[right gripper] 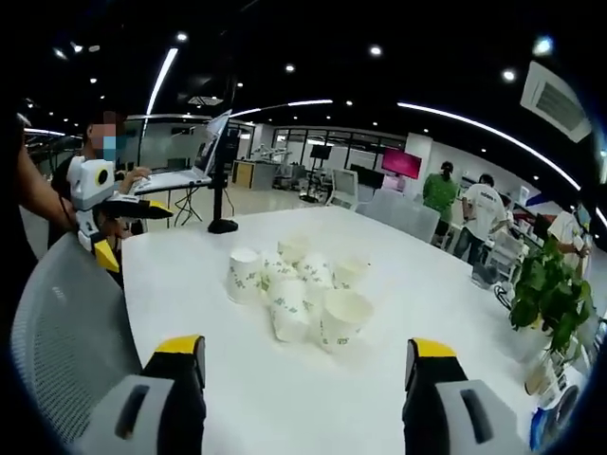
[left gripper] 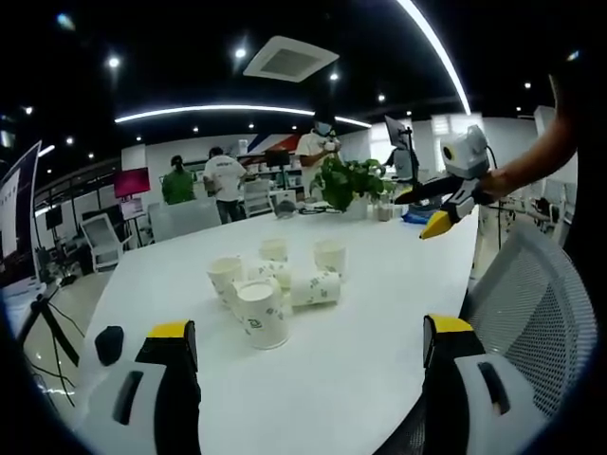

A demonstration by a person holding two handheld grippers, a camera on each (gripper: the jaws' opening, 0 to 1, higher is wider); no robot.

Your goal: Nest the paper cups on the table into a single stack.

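The left gripper (left gripper: pixel 308 355) hangs above the near edge of the white table (left gripper: pixel 379 351), its yellow-tipped jaws spread wide with nothing between them. The right gripper (right gripper: pixel 308 374) is the same in its own view: jaws far apart, holding nothing, over the table (right gripper: pixel 190 284). In the left gripper view the right gripper (left gripper: pixel 438 220) shows at the far right, raised above the table's edge in a person's hand; its jaw gap cannot be judged there. In the right gripper view the left gripper (right gripper: pixel 104 254) shows at the left, beside a grey mesh chair (right gripper: pixel 66 332).

The paper cups (left gripper: pixel 270 289) sit in a loose cluster near the middle of the table, well ahead of both grippers. They are white with green print; some stand upright, some upside down, at least one (left gripper: pixel 318 287) lies on its side, and several touch. In the right gripper view the cluster (right gripper: pixel 299 289) lies straight ahead, its nearest cup (right gripper: pixel 343 318) tipped with its mouth facing the camera.

A potted plant (left gripper: pixel 351 180) stands at the table's far side, with people behind it
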